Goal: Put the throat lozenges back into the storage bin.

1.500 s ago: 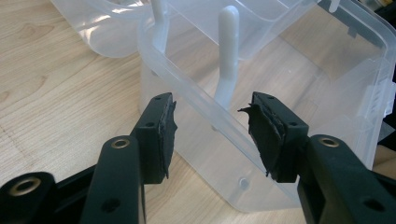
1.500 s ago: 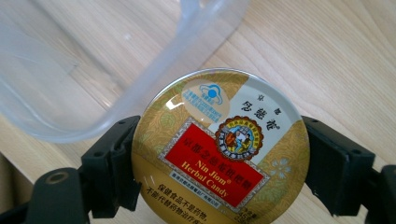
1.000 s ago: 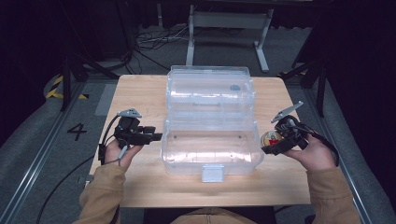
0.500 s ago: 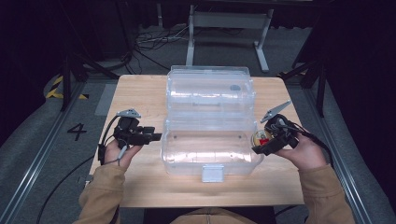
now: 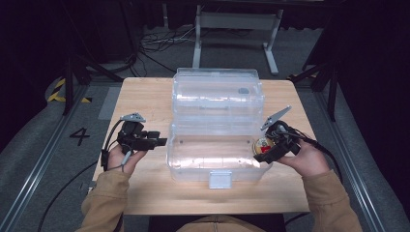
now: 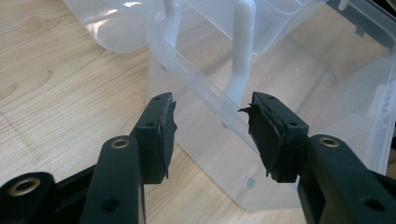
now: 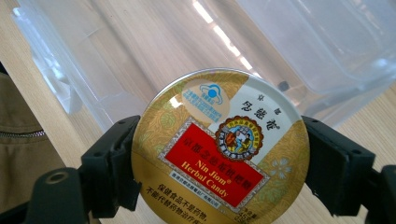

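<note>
1. A person sits at a wooden worktop (image 5: 145, 96) with a hand-held gripper in each hand.
2. A big clear plastic box (image 5: 217, 150) stands in the middle of the worktop. Its clear lid (image 5: 217, 94) is flipped open and lies on the far side of the box.
3. The right hand-held gripper (image 5: 267, 147) is at the right end of the box, right by its wall.
4. Its two black jaws are shut on a round gold candy tin (image 7: 219, 147). One jaw presses on each side of the tin.
5. The tin has a red label with the words "Nin Jiom Herbal Candy" on it.
6. In the right gripper view, the tin is tilted and the clear box is seen behind it.
7. In the high view, the tin (image 5: 264, 143) is a small gold spot at the right end of the box. It is hard to tell if it is over the rim or just beside the wall.
8. The left hand-held gripper (image 5: 162, 141) is at the left end of the box and points at it.
9. Its jaws are wide apart and hold nothing.
10. In the left gripper view, the left hand-held gripper (image 6: 212, 123) has the rim of the box (image 6: 196, 74) in line with the gap between its jaws. The pads (image 6: 164, 126) do not touch it.
</note>
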`<state>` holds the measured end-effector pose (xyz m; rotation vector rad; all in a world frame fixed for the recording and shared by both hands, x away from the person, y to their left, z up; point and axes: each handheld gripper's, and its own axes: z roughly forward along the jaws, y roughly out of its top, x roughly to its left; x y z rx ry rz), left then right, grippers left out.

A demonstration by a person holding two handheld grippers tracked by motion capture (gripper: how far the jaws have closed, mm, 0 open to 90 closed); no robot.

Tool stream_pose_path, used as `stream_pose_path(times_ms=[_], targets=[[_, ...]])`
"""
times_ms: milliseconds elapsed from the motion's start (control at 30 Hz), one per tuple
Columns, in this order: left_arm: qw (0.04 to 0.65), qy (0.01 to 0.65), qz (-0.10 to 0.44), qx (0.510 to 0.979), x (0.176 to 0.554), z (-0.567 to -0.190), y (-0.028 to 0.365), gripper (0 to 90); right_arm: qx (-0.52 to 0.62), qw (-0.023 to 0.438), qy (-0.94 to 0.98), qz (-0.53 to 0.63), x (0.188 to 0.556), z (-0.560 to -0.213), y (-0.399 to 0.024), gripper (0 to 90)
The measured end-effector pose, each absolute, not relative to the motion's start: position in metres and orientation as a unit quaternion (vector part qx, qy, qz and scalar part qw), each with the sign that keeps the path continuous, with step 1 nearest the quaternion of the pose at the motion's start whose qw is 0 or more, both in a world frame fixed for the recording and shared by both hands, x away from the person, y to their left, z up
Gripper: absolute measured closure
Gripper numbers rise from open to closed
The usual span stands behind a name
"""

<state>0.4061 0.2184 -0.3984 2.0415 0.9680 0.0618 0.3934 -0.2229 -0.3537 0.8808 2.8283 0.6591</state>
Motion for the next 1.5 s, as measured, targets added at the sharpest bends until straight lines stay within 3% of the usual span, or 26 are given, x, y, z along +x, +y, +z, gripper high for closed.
stream_pose_path(times_ms=[1500], targets=[[0.425,0.390,0.020,0.817,0.407,-0.401,0.221,50.5,0.287,0.053,0.945,0.149,0.406,-0.394,-0.193,20.0]])
